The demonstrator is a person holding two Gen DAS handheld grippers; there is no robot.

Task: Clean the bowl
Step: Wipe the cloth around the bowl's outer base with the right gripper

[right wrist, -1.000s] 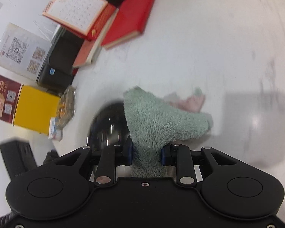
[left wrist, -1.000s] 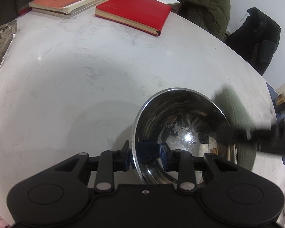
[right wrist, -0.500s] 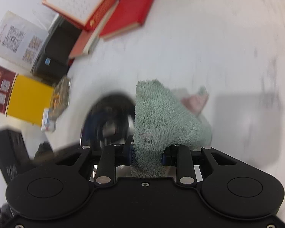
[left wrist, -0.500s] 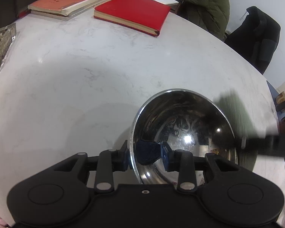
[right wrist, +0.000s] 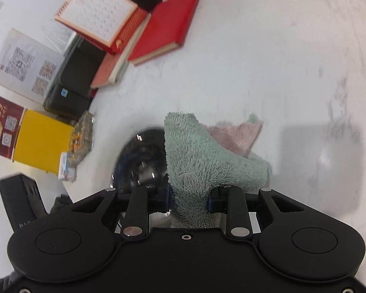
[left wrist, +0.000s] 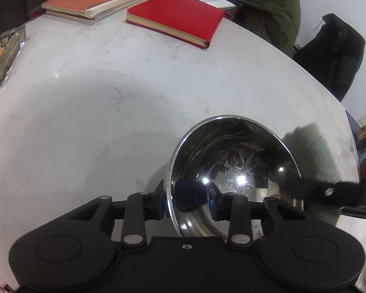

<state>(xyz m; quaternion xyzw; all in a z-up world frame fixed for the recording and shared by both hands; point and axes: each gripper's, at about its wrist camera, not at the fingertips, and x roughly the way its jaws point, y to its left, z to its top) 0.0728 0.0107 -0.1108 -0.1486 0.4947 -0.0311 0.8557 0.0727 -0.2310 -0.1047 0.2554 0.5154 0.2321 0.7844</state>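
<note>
Shiny steel bowl (left wrist: 234, 168), rim pinched by left hand-held gripper (left wrist: 186, 199); right hand-held gripper (right wrist: 189, 199) clamps green cloth (right wrist: 202, 161)

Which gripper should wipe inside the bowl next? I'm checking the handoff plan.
Right. The right gripper is shut on the green cloth beside the bowl; the left gripper pinches its rim.

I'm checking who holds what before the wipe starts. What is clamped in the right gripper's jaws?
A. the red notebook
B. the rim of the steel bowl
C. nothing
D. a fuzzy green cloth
D. In the right wrist view the right gripper has its jaws pressed into a fuzzy green cloth, while the steel bowl's rim sits in the left gripper.
</note>
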